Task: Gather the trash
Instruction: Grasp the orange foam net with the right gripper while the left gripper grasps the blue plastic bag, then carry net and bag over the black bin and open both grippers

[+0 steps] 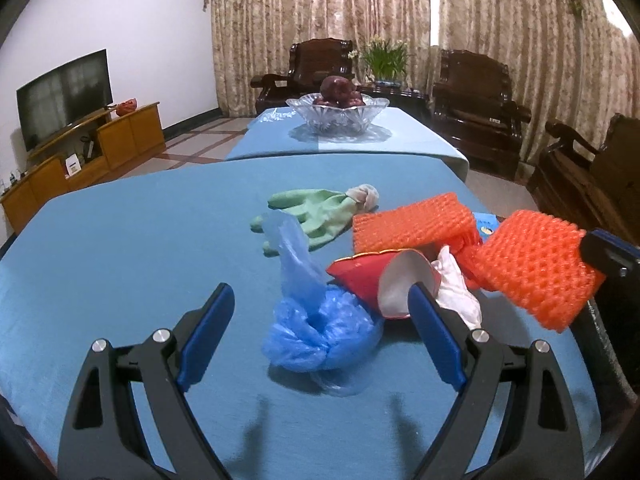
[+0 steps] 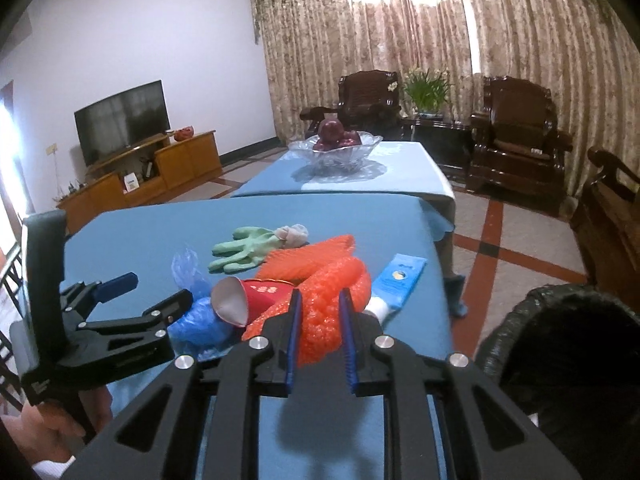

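Trash lies on the blue-clothed table (image 1: 120,260). A crumpled blue plastic bag (image 1: 320,332) sits between the wide-apart fingers of my left gripper (image 1: 320,320), which is open and not touching it. Just behind the bag lies a red paper cup (image 1: 380,280) on its side, with a white tissue (image 1: 456,284) beside it. My right gripper (image 2: 320,300) is shut on an orange foam net (image 2: 332,312), lifted off the table at the right (image 1: 532,268). A second orange foam net (image 1: 412,220) and a green glove (image 1: 312,212) lie farther back.
A blue packet (image 2: 400,280) lies near the table's right edge. A bin lined with a black bag (image 2: 560,340) stands at the right, below table height. A glass fruit bowl (image 1: 336,114) sits on the far table. Dark wooden armchairs (image 1: 476,100) line the back and right.
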{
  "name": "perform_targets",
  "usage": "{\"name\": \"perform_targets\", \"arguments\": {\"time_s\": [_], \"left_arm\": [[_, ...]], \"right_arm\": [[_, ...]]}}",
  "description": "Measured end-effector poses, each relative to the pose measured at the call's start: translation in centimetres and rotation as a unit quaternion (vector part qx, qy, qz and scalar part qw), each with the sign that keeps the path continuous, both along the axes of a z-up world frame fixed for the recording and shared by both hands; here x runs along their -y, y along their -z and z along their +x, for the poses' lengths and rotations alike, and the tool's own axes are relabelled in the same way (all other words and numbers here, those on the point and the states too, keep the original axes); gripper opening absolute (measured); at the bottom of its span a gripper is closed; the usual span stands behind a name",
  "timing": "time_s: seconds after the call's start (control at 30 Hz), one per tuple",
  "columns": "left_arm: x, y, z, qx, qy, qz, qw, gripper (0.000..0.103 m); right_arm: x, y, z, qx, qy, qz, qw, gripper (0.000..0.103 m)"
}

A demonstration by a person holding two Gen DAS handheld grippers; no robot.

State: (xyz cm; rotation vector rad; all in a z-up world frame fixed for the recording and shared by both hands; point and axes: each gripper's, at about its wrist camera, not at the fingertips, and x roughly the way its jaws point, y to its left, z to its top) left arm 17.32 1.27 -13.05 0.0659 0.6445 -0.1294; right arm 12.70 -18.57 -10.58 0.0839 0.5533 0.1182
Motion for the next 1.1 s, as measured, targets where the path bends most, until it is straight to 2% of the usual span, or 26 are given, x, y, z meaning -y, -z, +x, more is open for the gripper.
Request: {"name": "perform_targets", "arguments": {"time_s": [0.1, 0.27, 0.37, 0.43, 0.47, 0.53, 0.6, 0.83, 1.1], "left_arm": [[-0.1, 0.9, 0.6, -0.010, -0.005, 0.000, 0.9999, 0.085], [0.1, 2.7, 2.0, -0.040, -0.004, -0.006, 0.9992, 0.070], [0.2, 3.9, 2.6, -0.064, -0.006, -0.009, 0.9979, 0.053], [0.0, 4.4, 2.8, -0.073, -0.010, -0.013, 0.9972, 0.035], [-0.3, 4.3, 2.7, -0.074, -0.011, -0.021, 0.9970, 0.033], [-0.4, 3.9, 2.5, -0.069, -0.011, -0.020, 0.9974, 0.014], [-0.5, 3.2, 2.3, -0.064, -0.012, -0.019, 0.9977, 0.004], [-1.3, -0.7, 0.2, -0.025, -0.015, -0.025, 0.9993, 0.002], [-0.8, -4.5, -2.3, 0.005, 0.005, -0.036, 0.9993, 0.002]], "right_arm": [[0.2, 0.1, 0.0, -0.003, 0.002, 0.000, 1.000, 0.018], [0.4, 0.6, 0.0, -0.011, 0.004, 0.000, 1.000, 0.018], [0.3, 0.7, -0.1, -0.012, 0.004, -0.001, 1.000, 0.018], [0.3, 0.7, -0.1, -0.011, 0.004, -0.001, 1.000, 0.018], [0.3, 0.7, -0.1, -0.010, 0.004, -0.002, 1.000, 0.018], [0.3, 0.7, -0.3, -0.008, 0.004, -0.003, 1.000, 0.019], [0.3, 0.7, -0.3, -0.005, 0.003, -0.002, 1.000, 0.019], [0.0, 0.0, -1.0, 0.007, -0.001, 0.002, 1.000, 0.018], [0.2, -1.9, -2.0, 0.027, 0.001, 0.009, 1.000, 0.018]]}}
